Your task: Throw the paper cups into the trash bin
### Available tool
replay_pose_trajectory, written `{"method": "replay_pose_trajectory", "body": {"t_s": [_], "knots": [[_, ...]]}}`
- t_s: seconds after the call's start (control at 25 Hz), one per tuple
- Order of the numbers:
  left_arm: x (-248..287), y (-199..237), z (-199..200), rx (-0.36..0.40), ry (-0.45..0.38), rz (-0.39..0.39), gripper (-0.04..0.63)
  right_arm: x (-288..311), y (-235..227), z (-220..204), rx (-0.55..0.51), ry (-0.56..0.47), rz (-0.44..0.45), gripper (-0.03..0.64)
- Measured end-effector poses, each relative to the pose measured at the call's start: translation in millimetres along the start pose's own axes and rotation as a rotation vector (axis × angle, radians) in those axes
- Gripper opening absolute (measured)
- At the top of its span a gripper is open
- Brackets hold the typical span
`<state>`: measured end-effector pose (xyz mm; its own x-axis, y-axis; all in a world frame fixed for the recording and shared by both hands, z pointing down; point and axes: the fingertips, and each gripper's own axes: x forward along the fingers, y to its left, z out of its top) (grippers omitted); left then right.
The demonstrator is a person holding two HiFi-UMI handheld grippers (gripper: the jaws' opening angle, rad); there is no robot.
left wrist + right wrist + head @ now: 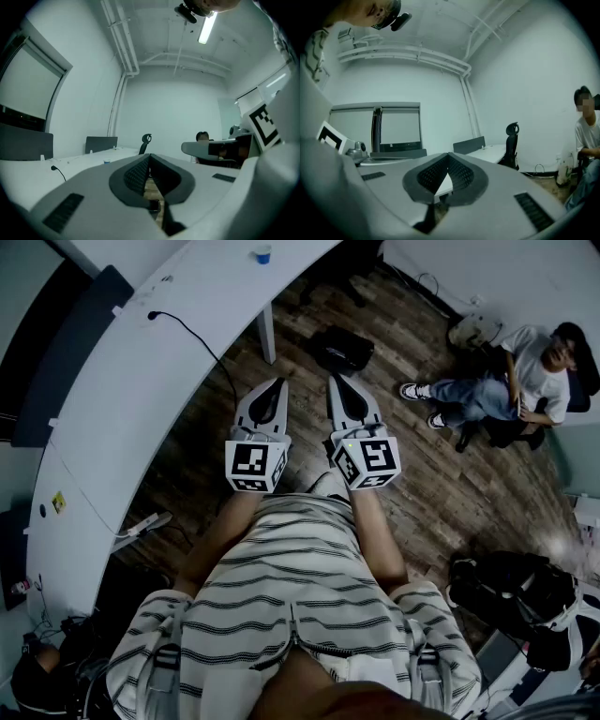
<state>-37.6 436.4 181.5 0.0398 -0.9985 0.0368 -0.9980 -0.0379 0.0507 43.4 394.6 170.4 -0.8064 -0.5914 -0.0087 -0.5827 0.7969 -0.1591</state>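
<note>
L tongs [278,382] + R tongs [333,381] both pressed together, empty; paper cup [262,254] upright on desk [141,362].

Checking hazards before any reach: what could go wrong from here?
The small blue-rimmed paper cup stands at the far end of the white desk, far from the shut left gripper and right gripper: a hasty pinch might crush or tip it. The black cable lying on the desk could snag a gripper.
</note>
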Motion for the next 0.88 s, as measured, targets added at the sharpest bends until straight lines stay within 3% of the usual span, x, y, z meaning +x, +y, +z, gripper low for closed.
{"method": "replay_pose_trajectory", "body": {"t_s": [0.44,0.88], "knots": [[18,-17,0,-0.023,-0.005,0.033,0.025,0,-24,2,-0.004,-0.016,0.041,0.014],[39,-77,-13,-0.029,0.004,0.065,0.025,-34,-73,4,0.002,-0.021,0.086,0.014]]}}
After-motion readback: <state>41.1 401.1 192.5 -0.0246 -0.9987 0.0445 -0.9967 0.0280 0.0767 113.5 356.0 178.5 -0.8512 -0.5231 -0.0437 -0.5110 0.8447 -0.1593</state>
